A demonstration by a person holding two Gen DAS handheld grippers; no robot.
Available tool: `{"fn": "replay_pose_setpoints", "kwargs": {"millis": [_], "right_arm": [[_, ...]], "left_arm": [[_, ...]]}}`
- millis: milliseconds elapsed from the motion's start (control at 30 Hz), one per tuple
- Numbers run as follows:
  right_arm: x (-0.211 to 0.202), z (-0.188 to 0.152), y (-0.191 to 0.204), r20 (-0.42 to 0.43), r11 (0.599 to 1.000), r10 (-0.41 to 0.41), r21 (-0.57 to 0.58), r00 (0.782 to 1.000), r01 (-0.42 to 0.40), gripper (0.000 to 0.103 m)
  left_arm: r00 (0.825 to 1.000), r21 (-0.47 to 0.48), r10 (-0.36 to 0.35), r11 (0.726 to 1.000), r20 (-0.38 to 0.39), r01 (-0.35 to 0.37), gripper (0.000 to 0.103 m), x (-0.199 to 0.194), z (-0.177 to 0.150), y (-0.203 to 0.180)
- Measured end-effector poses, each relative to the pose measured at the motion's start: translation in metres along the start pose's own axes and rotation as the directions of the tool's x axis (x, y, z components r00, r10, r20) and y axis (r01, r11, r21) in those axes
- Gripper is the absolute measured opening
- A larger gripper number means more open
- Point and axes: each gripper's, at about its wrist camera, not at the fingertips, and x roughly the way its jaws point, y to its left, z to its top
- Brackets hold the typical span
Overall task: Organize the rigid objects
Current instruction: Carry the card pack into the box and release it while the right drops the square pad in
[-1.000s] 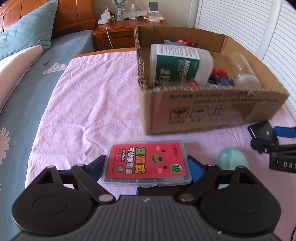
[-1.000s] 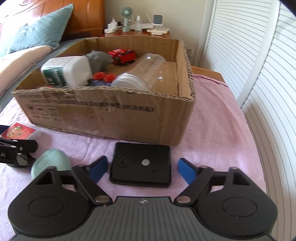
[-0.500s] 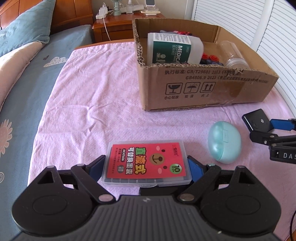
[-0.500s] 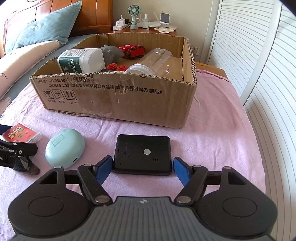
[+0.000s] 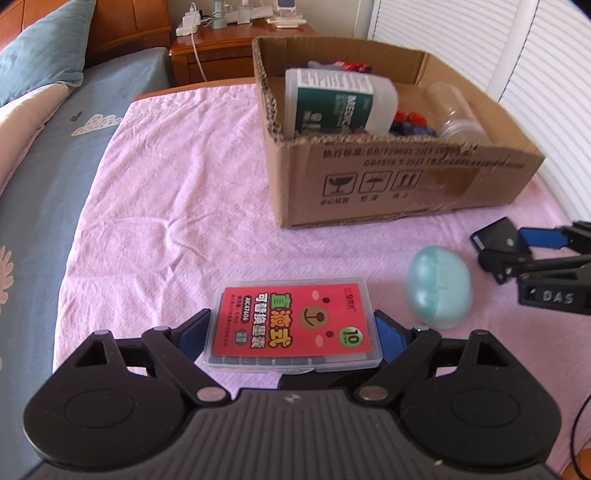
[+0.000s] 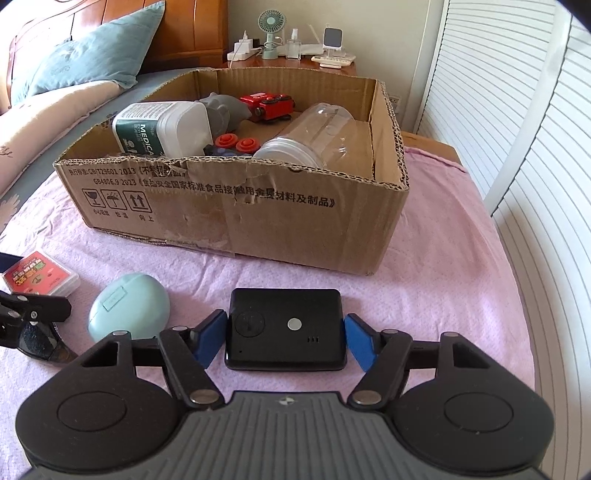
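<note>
Left gripper (image 5: 291, 328): low over the bed, jaws closed on the sides of a clear case (image 5: 293, 325), blue pads flush to its edges.

Right gripper (image 6: 284, 338): low, level, jaws pressed against both ends of a black box (image 6: 286, 328). Both point toward the headboard side, side by side.

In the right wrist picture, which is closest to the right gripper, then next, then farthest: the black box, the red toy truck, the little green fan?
1. Black box, between the right gripper fingers.
2. Red toy truck, inside the cardboard box, at its back.
3. Green fan, on the nightstand behind.
</note>
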Motion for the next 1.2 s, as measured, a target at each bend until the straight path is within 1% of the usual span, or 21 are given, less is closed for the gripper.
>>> {"fn": "replay_pose_setpoints", "kwargs": {"millis": [233,467,600,733,833,1000,1100,1200], "right_arm": [[-0.011,-0.003,0.000,0.008,0.999,0.022,-0.024,1.000,-0.022,0.074],[-0.043,0.003,-0.007,0.048,0.996,0.075,-0.053,0.996,-0.073,0.074],[-0.067,0.017,-0.014,0.097,0.993,0.107,-0.062,0.990,-0.101,0.074],[-0.078,0.042,-0.020,0.144,0.989,0.142,-0.065,0.979,-0.134,0.074],[-0.070,0.066,-0.021,0.164,0.987,0.152,-0.080,0.975,-0.141,0.074],[-0.034,0.108,-0.016,0.142,0.982,0.174,-0.099,0.974,-0.161,0.074],[-0.009,0.127,-0.010,0.121,0.984,0.157,-0.108,0.980,-0.145,0.074],[0.012,0.138,-0.005,0.133,0.988,0.130,-0.100,0.982,-0.118,0.074]], "left_arm": [[1.000,0.051,0.005,0.999,0.027,-0.006,0.089,-0.011,0.003,-0.005],[0.999,0.128,-0.008,0.992,0.054,0.001,0.089,-0.031,0.005,-0.014],[0.997,0.171,-0.021,0.985,0.080,0.007,0.089,-0.042,0.011,-0.020],[0.994,0.198,-0.043,0.980,0.101,0.023,0.089,-0.051,0.019,-0.024],[0.992,0.211,-0.050,0.977,0.119,0.024,0.089,-0.056,0.025,-0.026],[0.989,0.220,-0.052,0.975,0.138,0.020,0.089,-0.060,0.032,-0.028],[0.989,0.219,-0.041,0.976,0.142,0.009,0.089,-0.060,0.035,-0.028],[0.989,0.217,-0.030,0.976,0.144,-0.002,0.089,-0.060,0.036,-0.026]]}}
